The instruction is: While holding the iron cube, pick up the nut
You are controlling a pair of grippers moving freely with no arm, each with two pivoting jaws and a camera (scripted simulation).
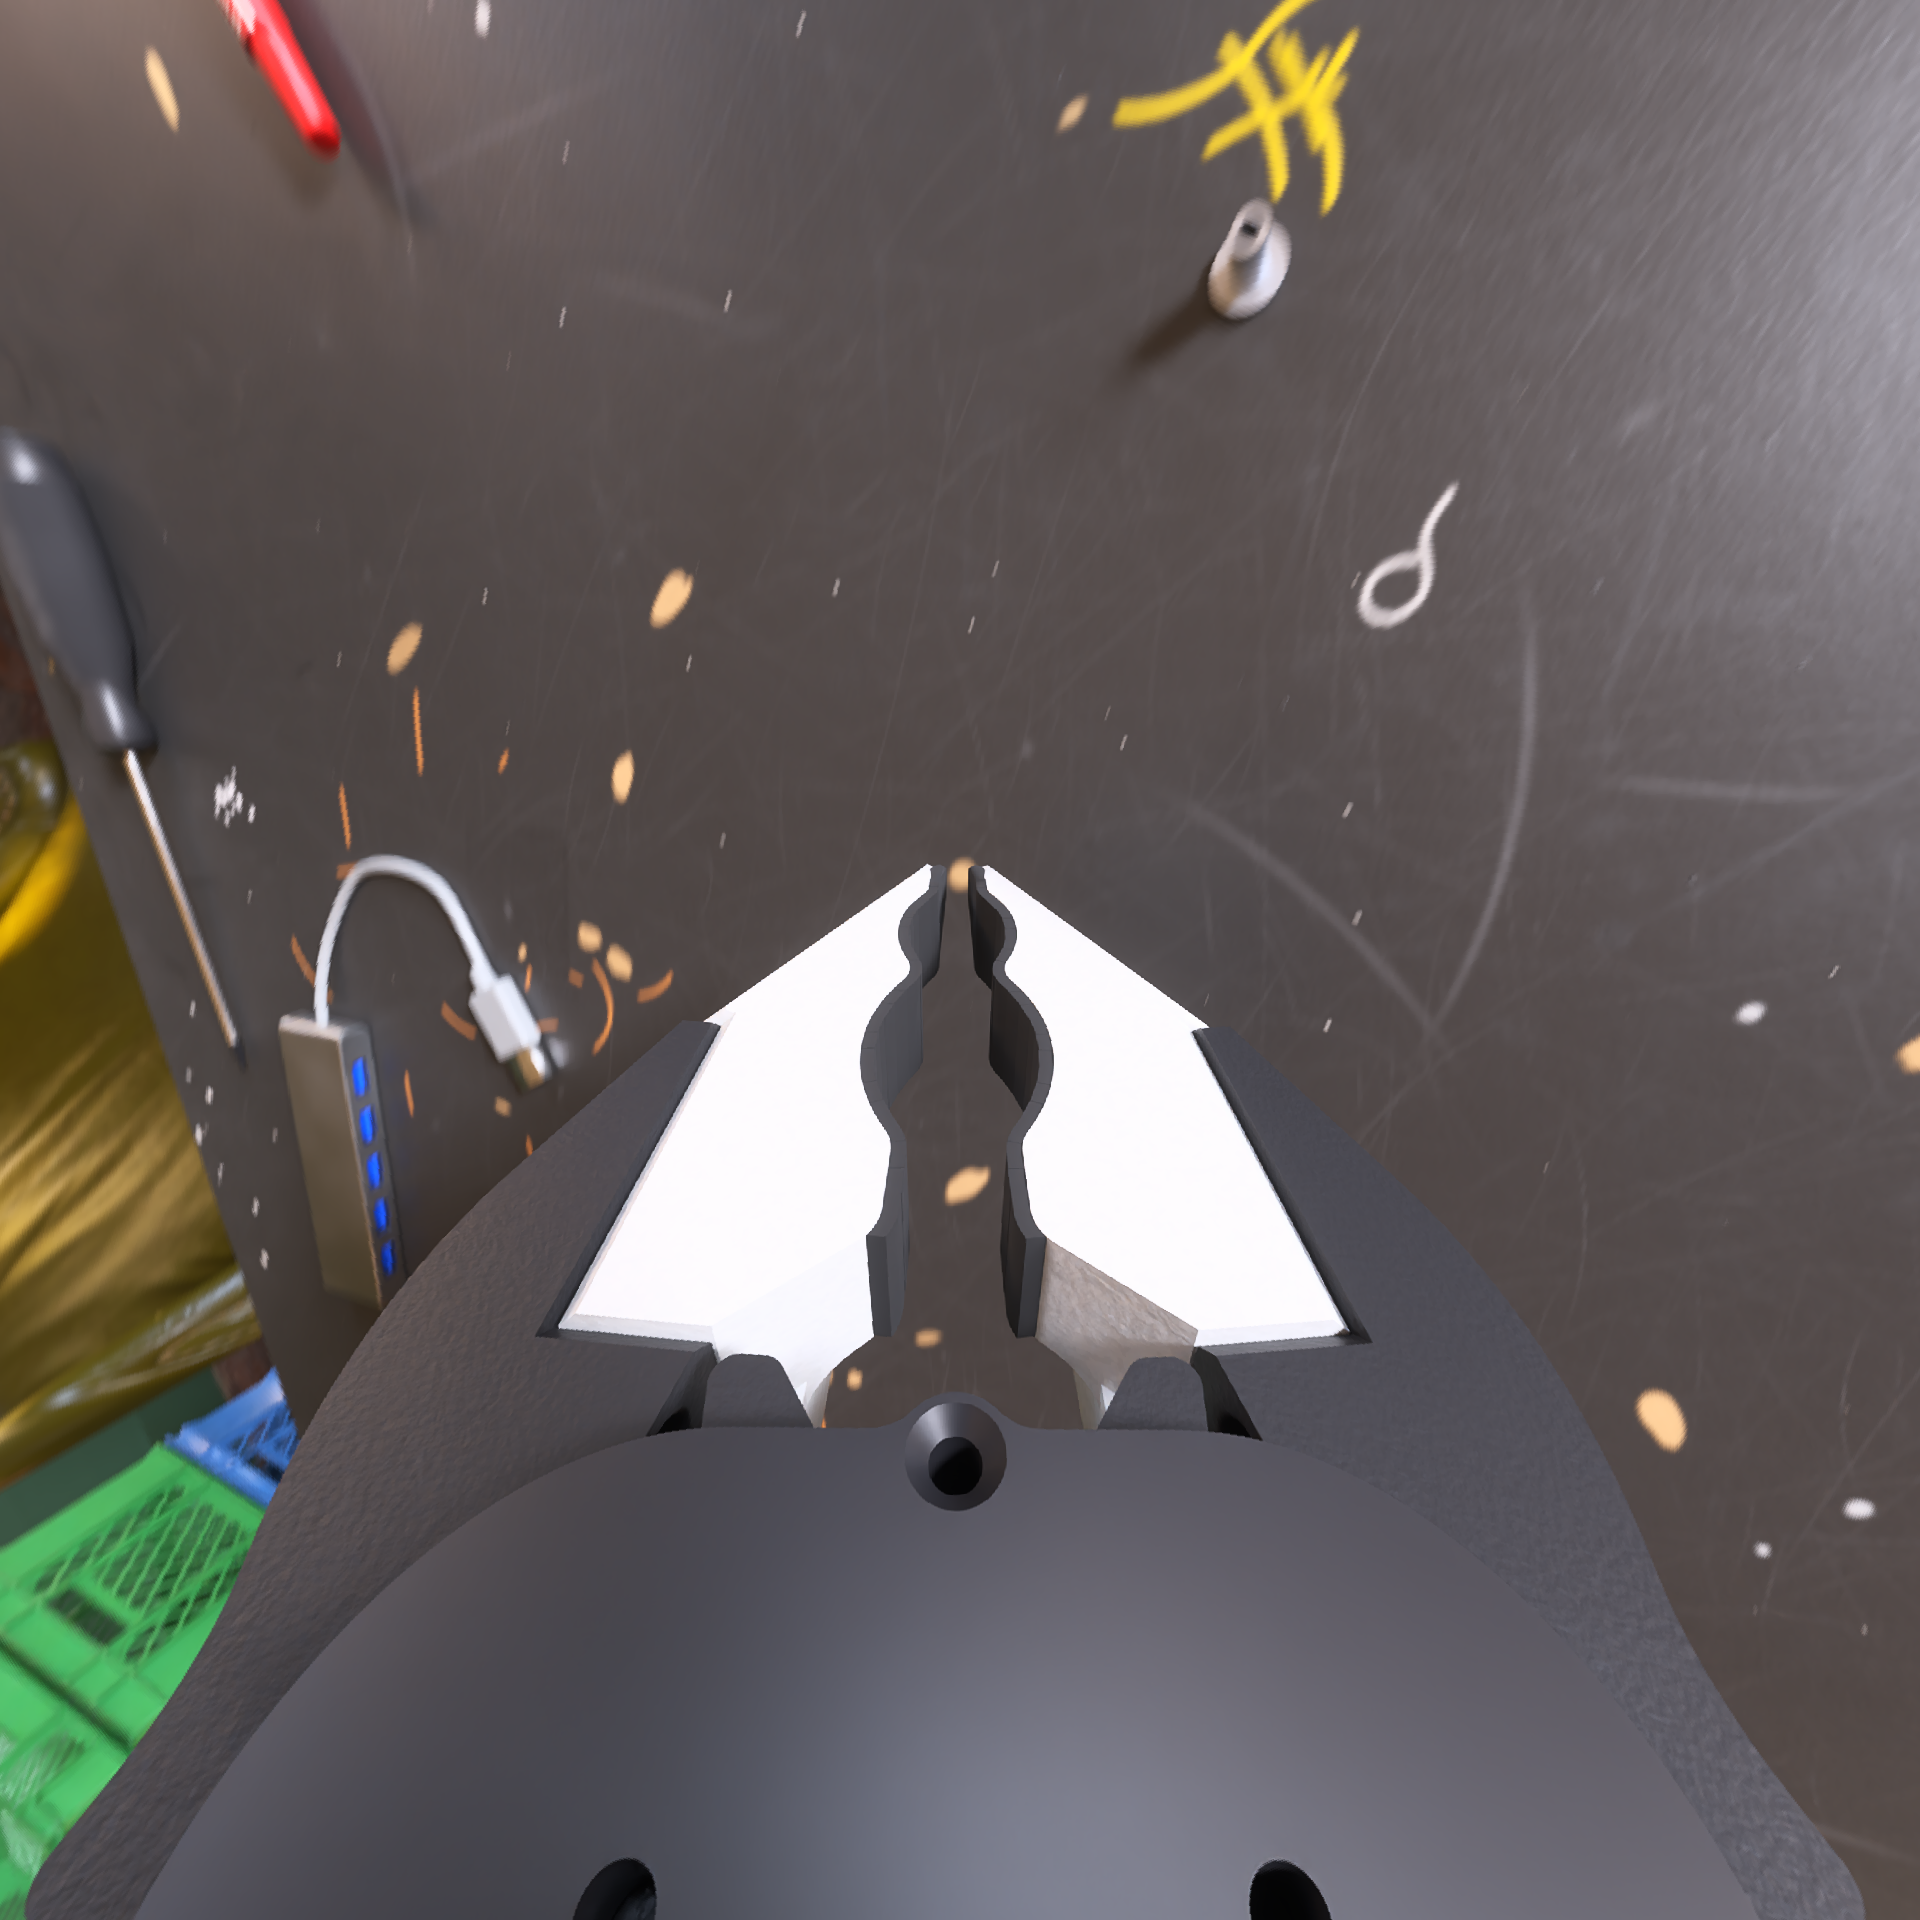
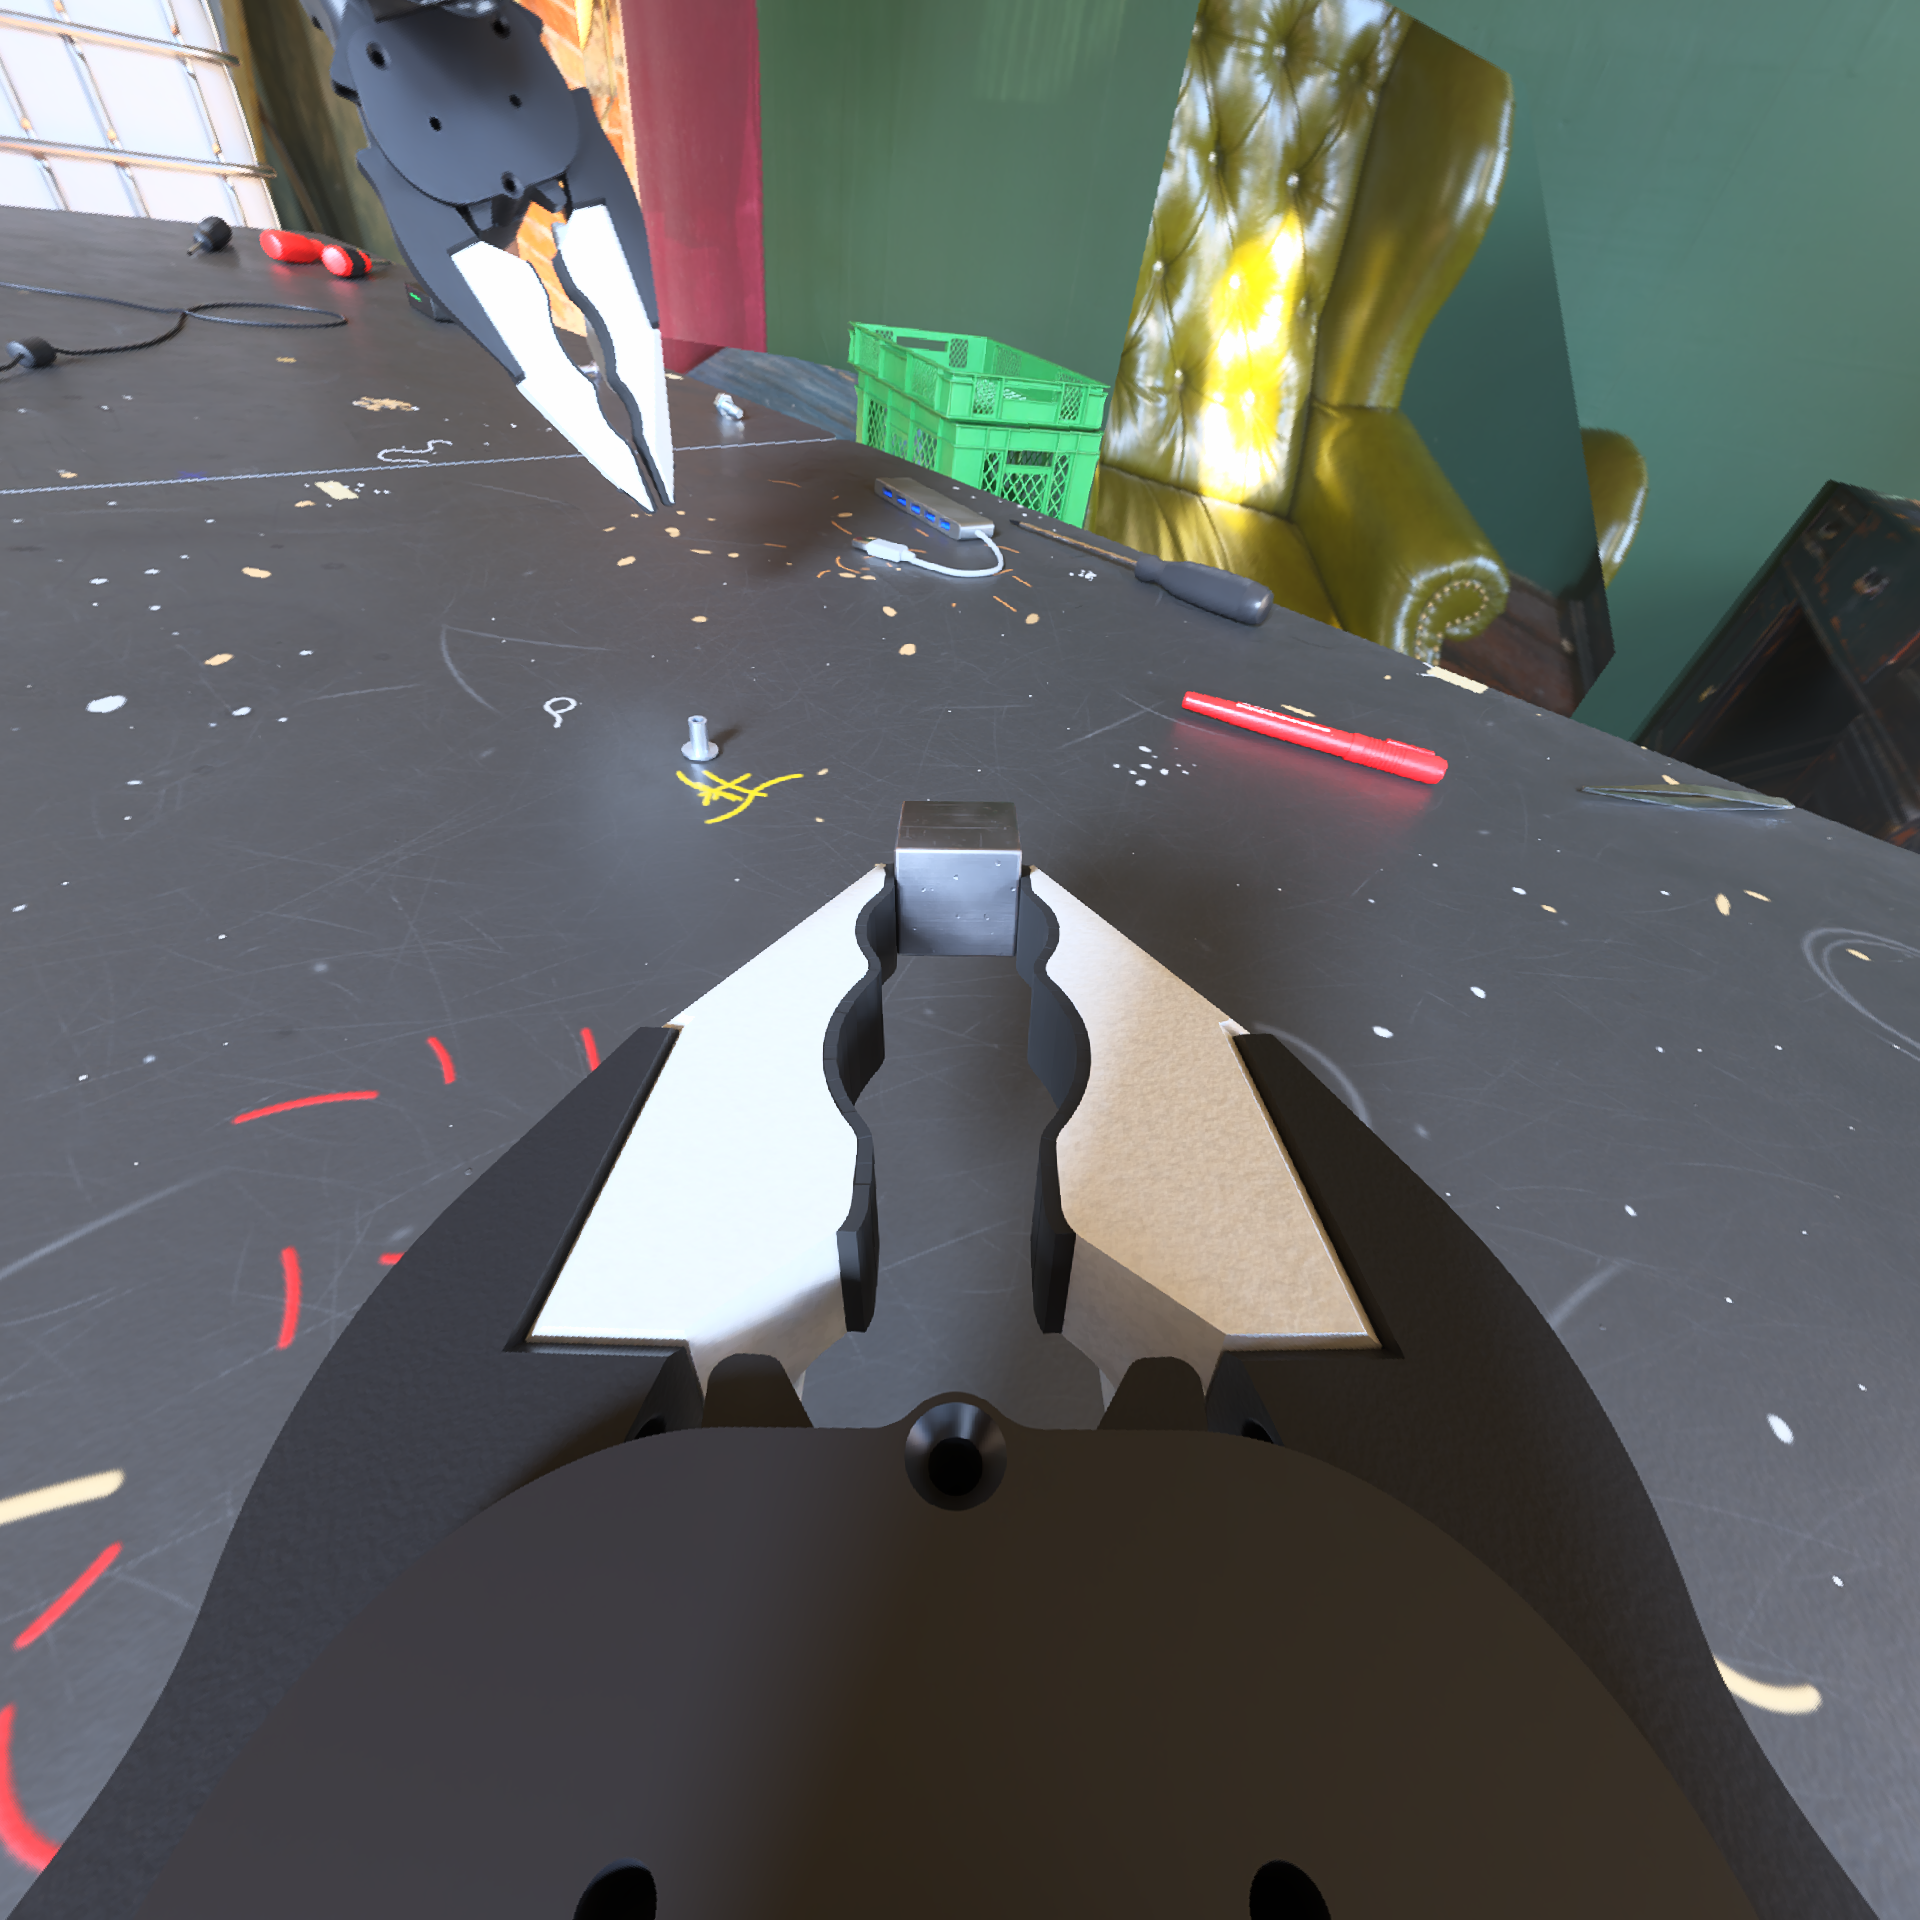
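My right gripper point(image 2: 957, 883) is shut on the iron cube point(image 2: 956, 881), a grey metal block held between its fingertips just above the dark table. The nut point(image 2: 698, 739), a small silver flanged piece, stands on the table beside a yellow scribble, ahead and left of the cube. In the left wrist view the nut point(image 1: 1248, 260) lies far ahead and to the right. My left gripper point(image 1: 957, 875) is shut and empty, hovering above the table; it also shows in the right wrist view point(image 2: 655, 497), pointing down, well beyond the nut.
A red marker point(image 2: 1314, 736), a dark screwdriver point(image 2: 1195, 584), a grey USB hub with a white cable point(image 2: 935, 509) and a flat metal blade point(image 2: 1688, 797) lie on the table point(image 2: 416, 883). Green crates point(image 2: 977, 416) and a yellow armchair point(image 2: 1320, 364) stand beyond its edge.
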